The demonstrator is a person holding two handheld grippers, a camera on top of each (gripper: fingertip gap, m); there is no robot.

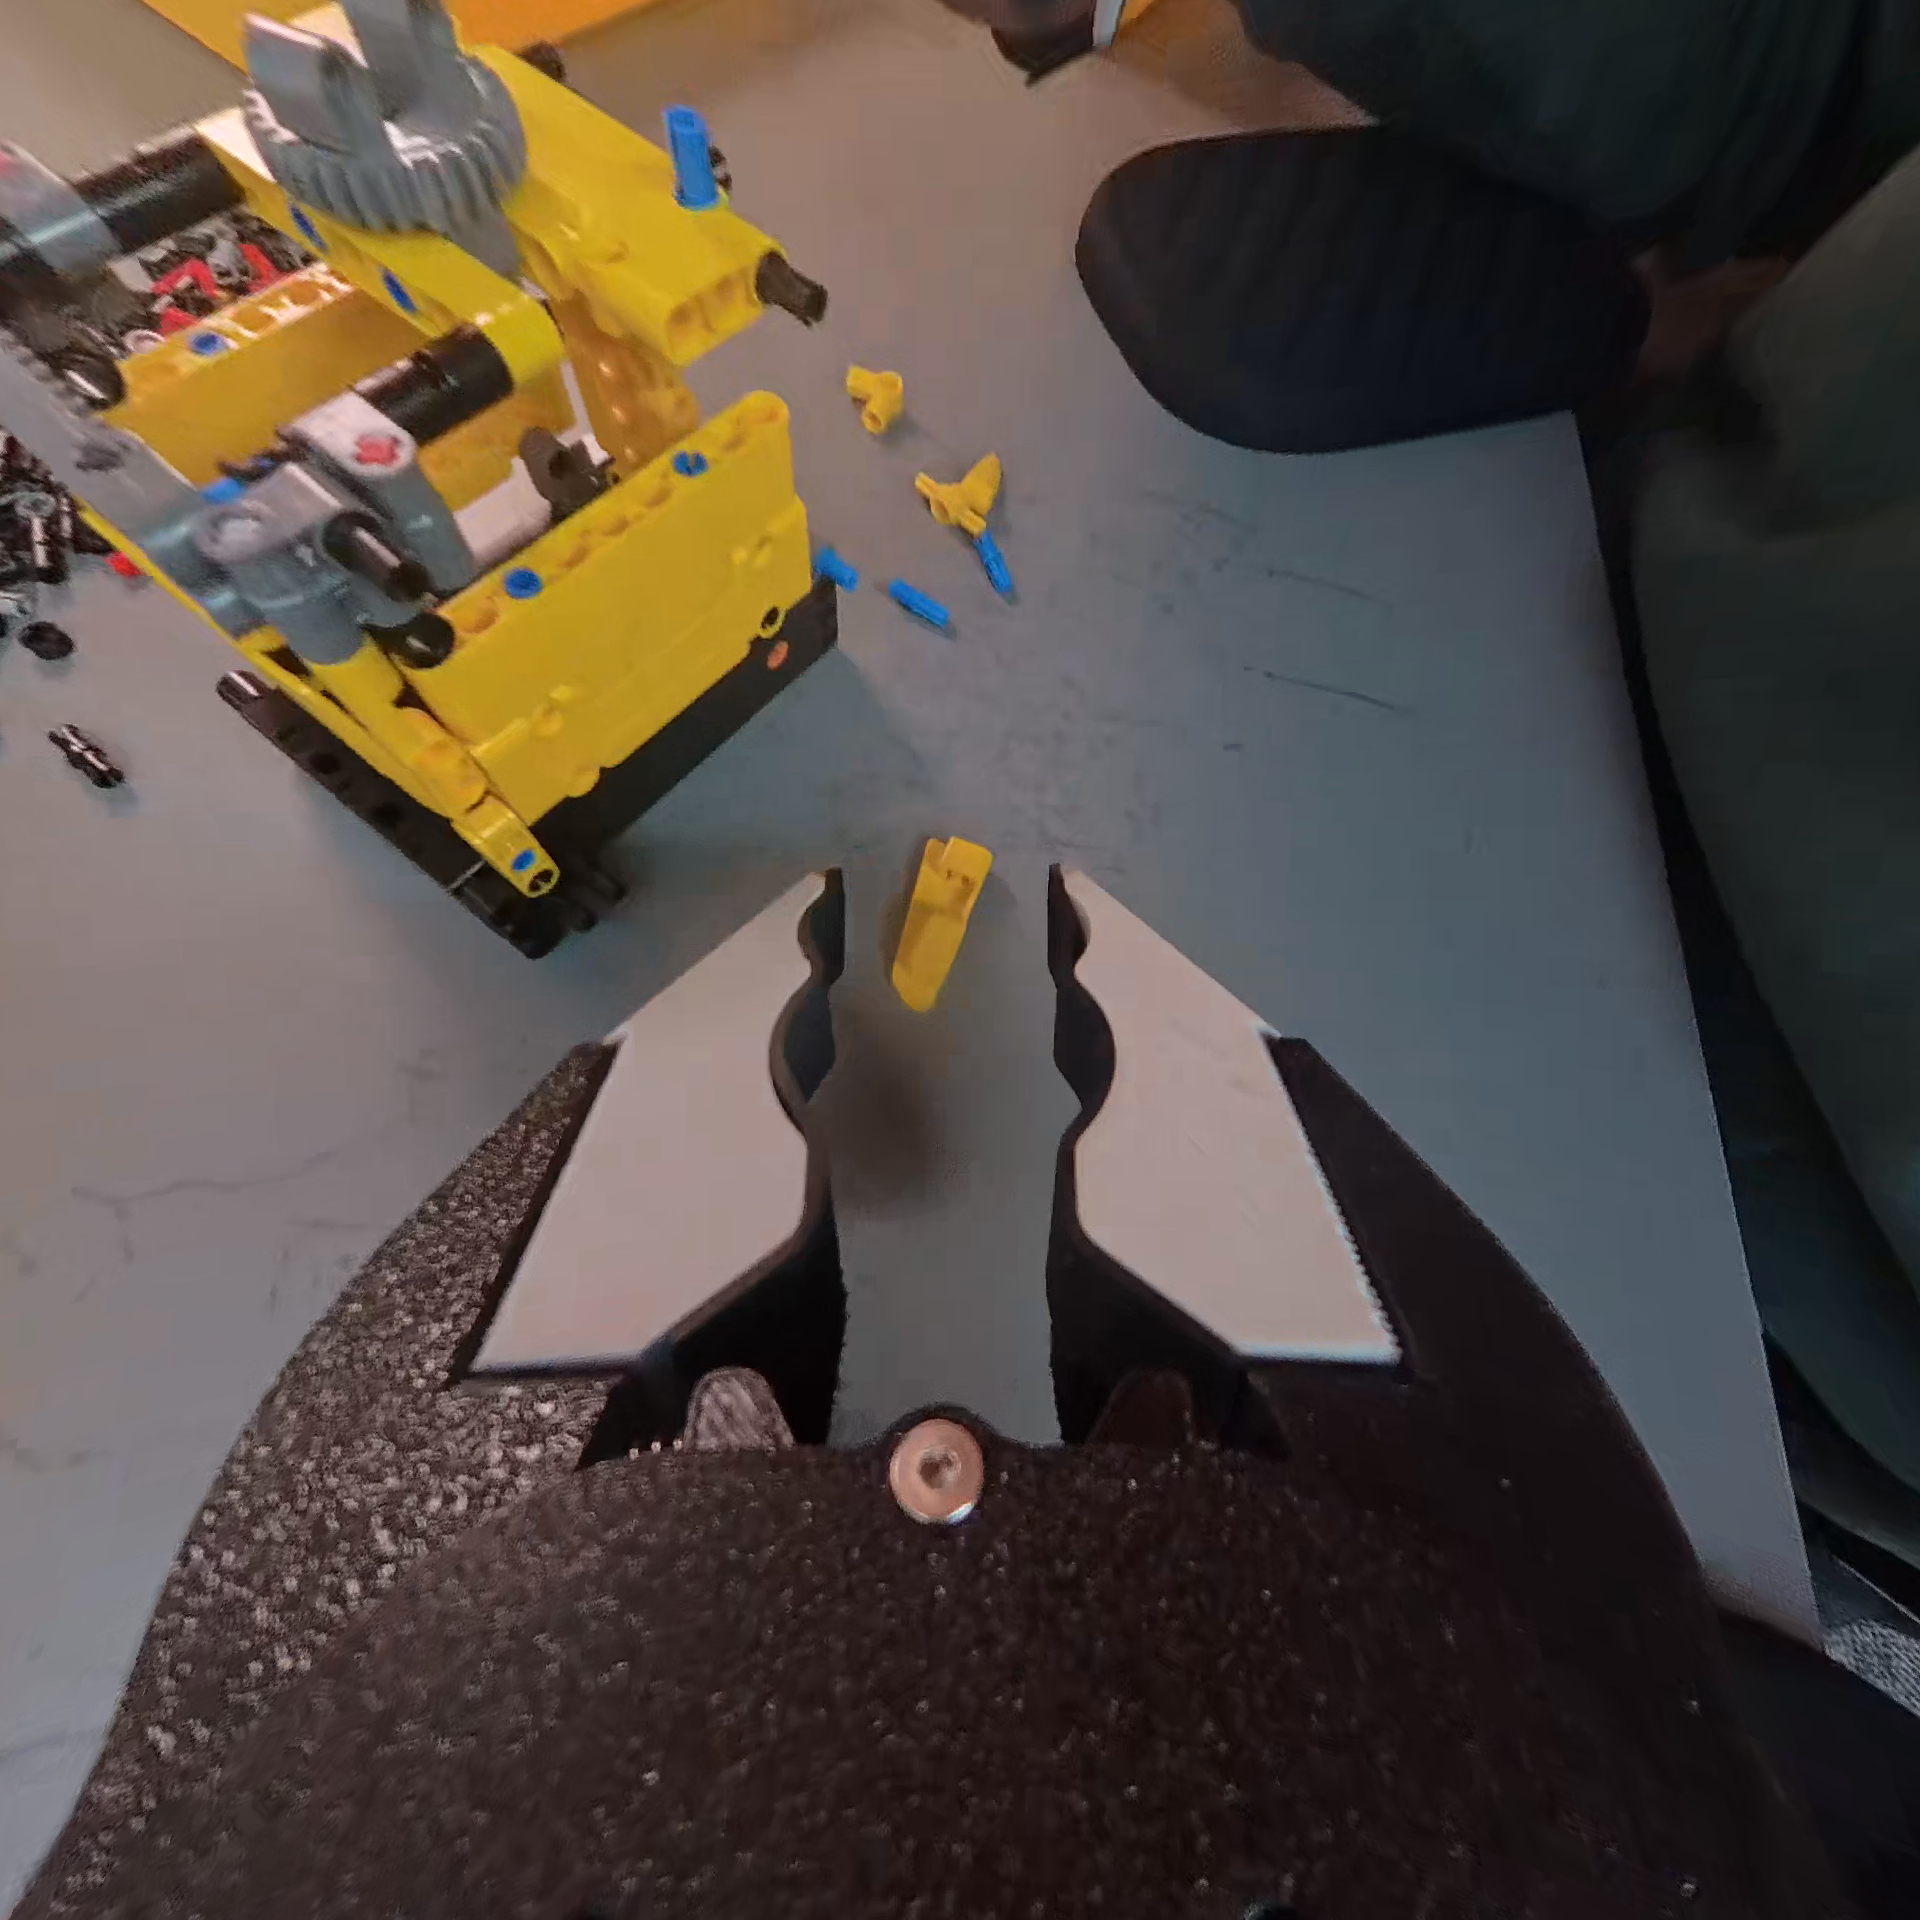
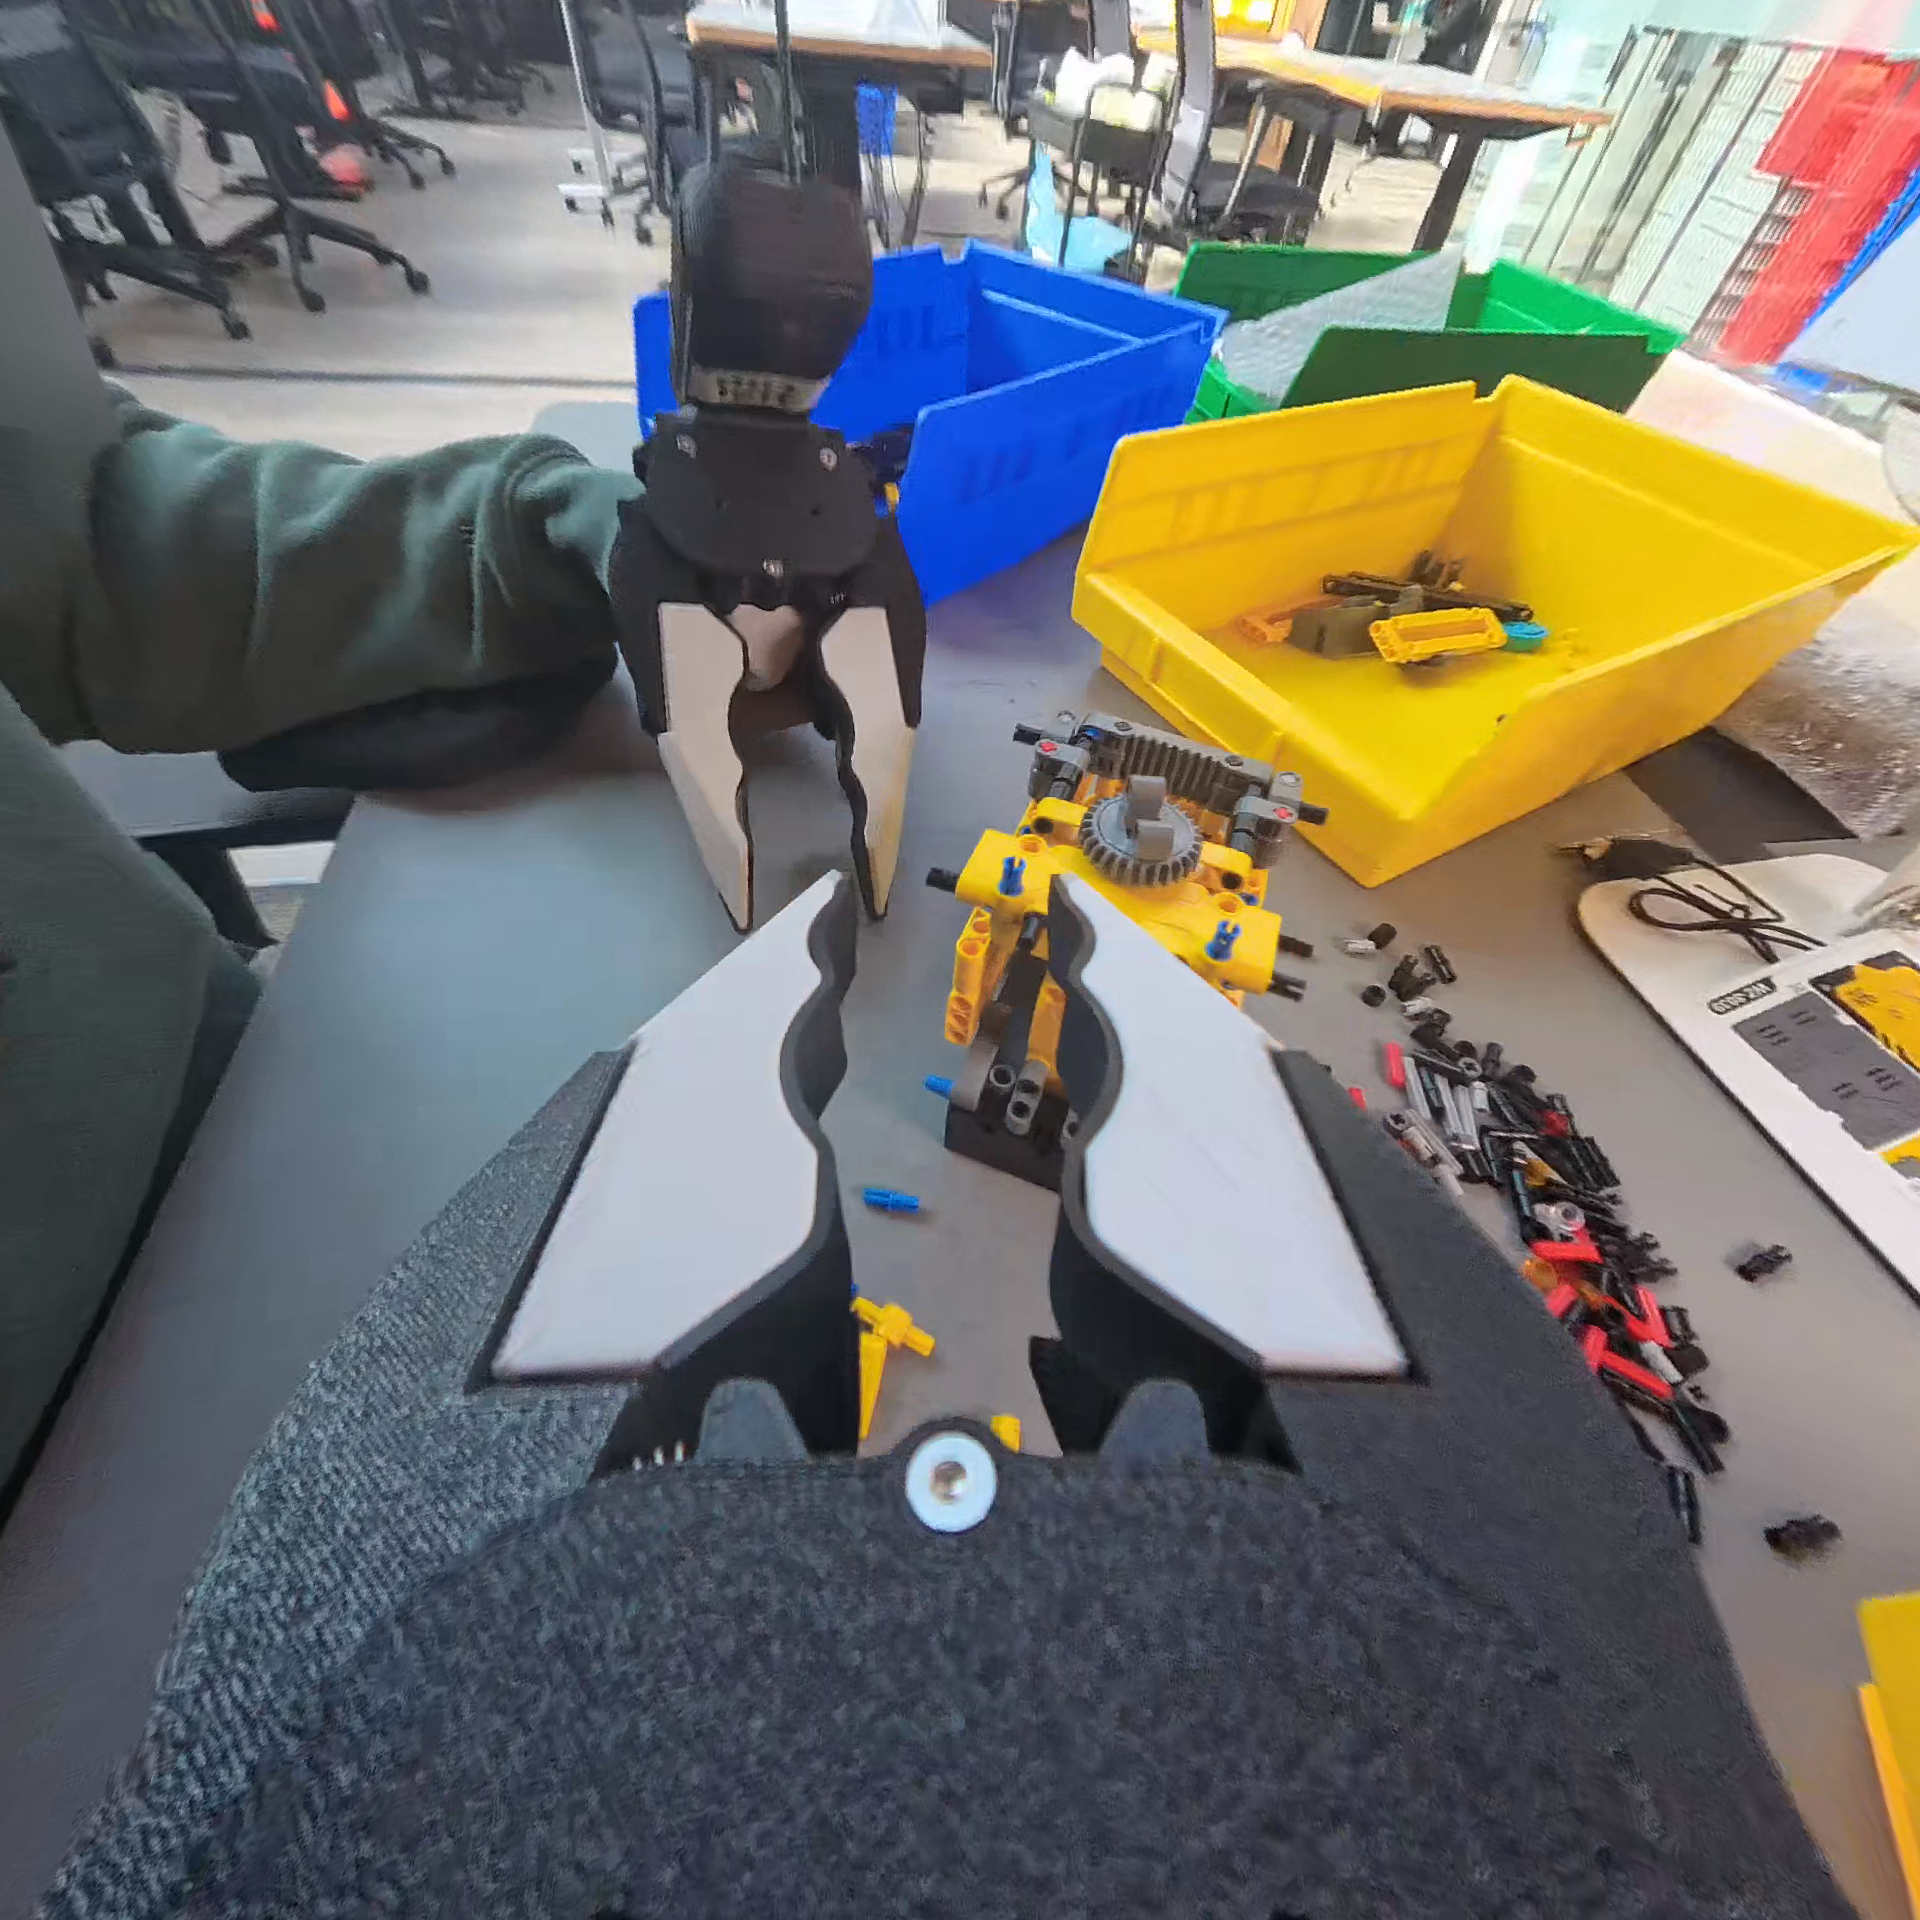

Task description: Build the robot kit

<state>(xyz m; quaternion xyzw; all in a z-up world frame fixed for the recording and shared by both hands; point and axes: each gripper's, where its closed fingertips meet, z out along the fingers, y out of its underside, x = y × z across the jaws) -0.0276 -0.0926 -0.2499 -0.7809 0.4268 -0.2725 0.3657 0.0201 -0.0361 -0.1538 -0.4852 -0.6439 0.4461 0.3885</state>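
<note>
Table [image 1: 1299,831]: grey, we saw loose parts scattered.
Model [image 1: 499,540]: yellow brick build w/ grey gear, on table left of L tongs.
R gripper [image 2: 951,925]: we saw jaws wide, empty, above blue pins.
L gripper [image 1: 943,904]: jaws wide, around small yellow piece [image 1: 935,920], not touching.

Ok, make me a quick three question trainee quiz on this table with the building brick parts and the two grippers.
1. True or false: the left gripper is shut on the small yellow plastic brick piece.
2. Which coloured plastic bin holds loose parts: A blue, B green, C yellow?
3. Fill in: a grey toothed ____ sits on top of the yellow brick-built vehicle model.

Key: 1 false, its fingers are apart with the piece lying on the grey table between the tips; 2 C; 3 gear.
</note>
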